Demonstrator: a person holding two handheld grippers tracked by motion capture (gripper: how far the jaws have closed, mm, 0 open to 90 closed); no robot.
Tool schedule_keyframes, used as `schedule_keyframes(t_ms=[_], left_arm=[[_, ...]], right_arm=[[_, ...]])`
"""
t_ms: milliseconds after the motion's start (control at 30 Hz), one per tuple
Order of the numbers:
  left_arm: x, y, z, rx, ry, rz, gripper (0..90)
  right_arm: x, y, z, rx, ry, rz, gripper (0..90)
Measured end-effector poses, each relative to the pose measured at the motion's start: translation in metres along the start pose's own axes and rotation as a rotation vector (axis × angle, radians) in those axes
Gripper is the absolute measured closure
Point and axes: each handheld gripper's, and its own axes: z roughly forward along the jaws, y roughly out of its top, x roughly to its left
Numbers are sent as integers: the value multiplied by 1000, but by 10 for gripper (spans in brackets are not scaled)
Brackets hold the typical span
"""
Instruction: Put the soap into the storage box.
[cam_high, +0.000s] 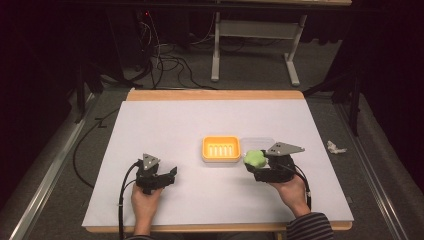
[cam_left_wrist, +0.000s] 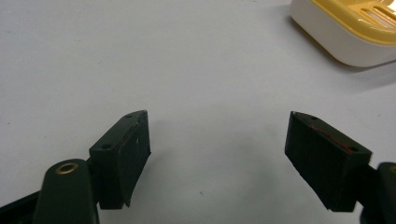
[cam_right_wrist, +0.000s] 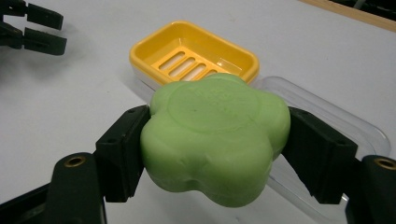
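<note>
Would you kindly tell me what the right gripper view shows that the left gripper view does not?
Right gripper view: a green soap clamped between the right gripper's jaws, a clear lid behind it, and the slotted inside of the yellow soap dish. Left gripper view: the left gripper open with nothing between its jaws. Both: the dish and the white tabletop.

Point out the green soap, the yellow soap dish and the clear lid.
green soap (cam_right_wrist: 215, 135), right gripper view, on its flat top face.
yellow soap dish (cam_right_wrist: 233, 51), right gripper view, on its far rim.
clear lid (cam_right_wrist: 345, 123), right gripper view, on its bare right rim.
</note>
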Motion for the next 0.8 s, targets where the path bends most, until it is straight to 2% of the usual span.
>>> schedule_keyframes(t_ms=[400, 800], left_arm=[[0, 0, 0, -1, -1, -1, 230], [0, 0, 0, 1, 1, -3, 228]], right_arm=[[-3, 18, 8, -23, 12, 12, 273], [-3, 38, 28, -22, 30, 2, 273]])
